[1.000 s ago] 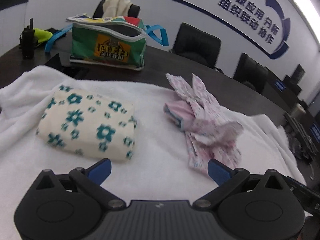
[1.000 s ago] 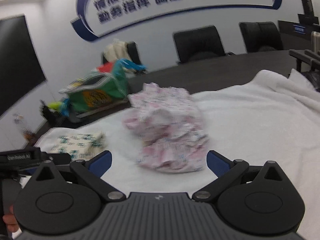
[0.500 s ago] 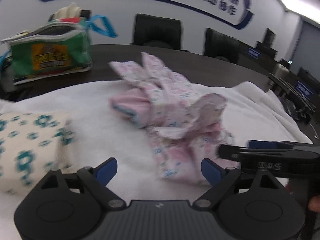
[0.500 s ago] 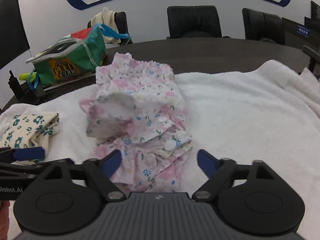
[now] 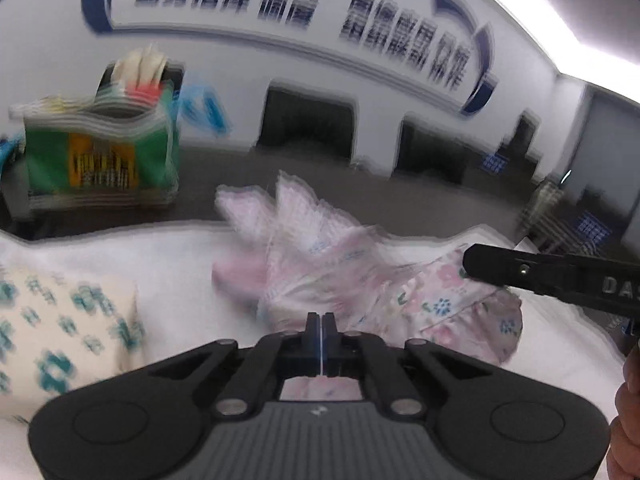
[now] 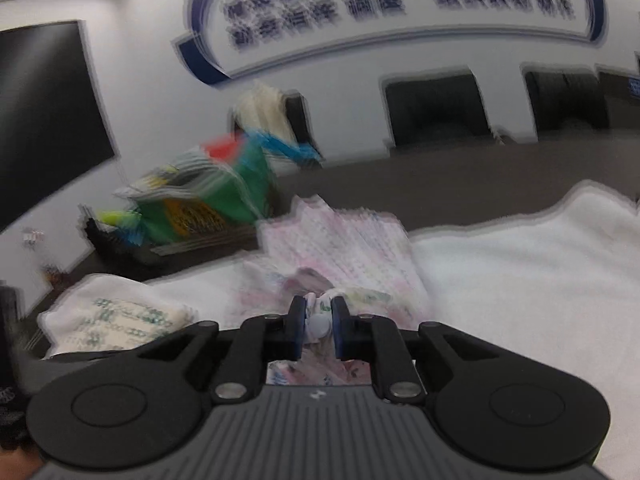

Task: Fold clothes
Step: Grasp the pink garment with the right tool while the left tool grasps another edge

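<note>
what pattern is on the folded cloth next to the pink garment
Teal flowers on cream; the folded cloth shows best in the left wrist view.

- Bare white towel [image 6: 520, 280] lies open to the right of the pink floral garment [image 6: 352, 248]; nothing stands there.
- The folded teal-flowered cloth [image 5: 60, 328] blocks the towel's left part, with a bare strip between it and the garment.
- The green bag [image 5: 100, 156] stands on the dark surface [image 6: 460, 176] behind, close to the garment's far-left edge.
- The right tongs [image 5: 560, 280] reach across over the garment's right side.
</note>
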The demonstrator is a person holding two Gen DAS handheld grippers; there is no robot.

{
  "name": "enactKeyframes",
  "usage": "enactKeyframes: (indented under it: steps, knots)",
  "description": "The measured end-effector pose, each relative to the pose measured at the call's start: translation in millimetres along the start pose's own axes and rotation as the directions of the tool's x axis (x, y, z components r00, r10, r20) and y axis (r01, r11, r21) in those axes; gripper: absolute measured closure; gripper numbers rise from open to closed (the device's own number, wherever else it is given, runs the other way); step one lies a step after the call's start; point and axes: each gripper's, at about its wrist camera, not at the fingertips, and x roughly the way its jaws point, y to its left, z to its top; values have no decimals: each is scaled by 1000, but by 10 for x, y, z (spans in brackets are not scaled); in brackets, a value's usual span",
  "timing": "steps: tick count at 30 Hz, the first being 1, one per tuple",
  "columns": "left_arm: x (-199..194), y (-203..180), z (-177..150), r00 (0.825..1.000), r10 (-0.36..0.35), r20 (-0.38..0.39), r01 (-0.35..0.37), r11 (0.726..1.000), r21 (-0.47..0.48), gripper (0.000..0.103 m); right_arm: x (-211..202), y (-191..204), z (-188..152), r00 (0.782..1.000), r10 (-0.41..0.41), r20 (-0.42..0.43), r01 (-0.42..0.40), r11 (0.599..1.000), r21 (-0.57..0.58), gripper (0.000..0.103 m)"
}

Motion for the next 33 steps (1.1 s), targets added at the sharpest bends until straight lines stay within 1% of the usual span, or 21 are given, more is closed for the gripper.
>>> enactKeyframes:
  steps: [2,3,5,7,8,9,10,11,12,14,15,16,18,20,21,23,26,28,29,31,33]
  knots:
    - [-445,3,215,992,-75,101,79,996,-36,103,-398,232,191,996,53,74,-50,998,-34,90]
    - [-693,-6,339,982,-106,156,113,993,-41,103,-604,354,280,991,76,112,-70,996,-57,90]
    - [-1165,-34,549,960,-129,247,141,990,-30,103,-1043,623,431,976,111,188,-89,989,-120,90]
    - [-1566,-10,638,946,-145,289,160,987,-30,101,-1482,892,581,954,150,261,-103,977,-185,90]
    - [-1758,8,672,940,-153,306,170,985,-31,96,-1702,1026,657,940,170,296,-108,970,-217,90]
    - [-1950,25,705,933,-161,323,180,983,-32,76,-1922,1160,732,924,192,329,-111,962,-249,90]
    - [-2142,42,739,925,-168,340,190,981,-32,44,-2141,1295,807,907,214,362,-113,953,-281,90]
    - [-2296,67,702,920,-177,349,200,979,-29,32,-2361,1429,883,889,237,393,-113,943,-313,90]
    - [-2429,96,626,917,-187,352,208,978,-25,23,-2567,1556,939,872,254,418,-106,933,-344,90]
    - [-2695,154,475,910,-206,359,226,974,-15,21,-2888,1748,940,854,252,455,-67,921,-385,90]
    - [-2828,182,399,907,-215,363,235,972,-10,17,-3032,1831,931,848,251,467,-52,915,-399,90]
    - [-2939,231,300,904,-241,354,267,963,-27,11,-3144,1891,913,848,252,466,-46,911,-409,90]
    - [-3022,331,92,902,-298,312,344,934,-102,7,-3287,1961,859,851,242,467,-33,911,-412,90]
    - [-3055,401,-63,904,-351,246,397,901,-173,7,-3335,2003,795,862,234,450,-36,913,-407,90]
    - [-3031,442,-130,909,-363,207,404,888,-218,7,-3342,2013,741,870,233,434,-41,912,-407,90]
    - [-2935,546,-289,922,-362,139,388,854,-346,7,-3334,2044,623,883,223,413,-39,912,-409,90]
    - [-2741,701,-521,919,-387,68,367,784,-500,7,-3175,2000,396,908,223,354,-71,916,-396,90]
    - [-2621,769,-713,926,-376,19,322,766,-556,8,-3074,1953,202,922,240,303,-116,919,-377,90]
    - [-2569,799,-826,924,-382,8,318,758,-569,8,-3058,1947,70,927,255,275,-140,916,-376,90]
    - [-2395,866,-1023,899,-437,-9,347,725,-595,8,-2998,1897,-236,933,281,225,-183,908,-377,90]
    - [-2214,918,-1204,876,-480,-49,338,683,-648,8,-2940,1847,-524,937,303,176,-221,901,-373,90]
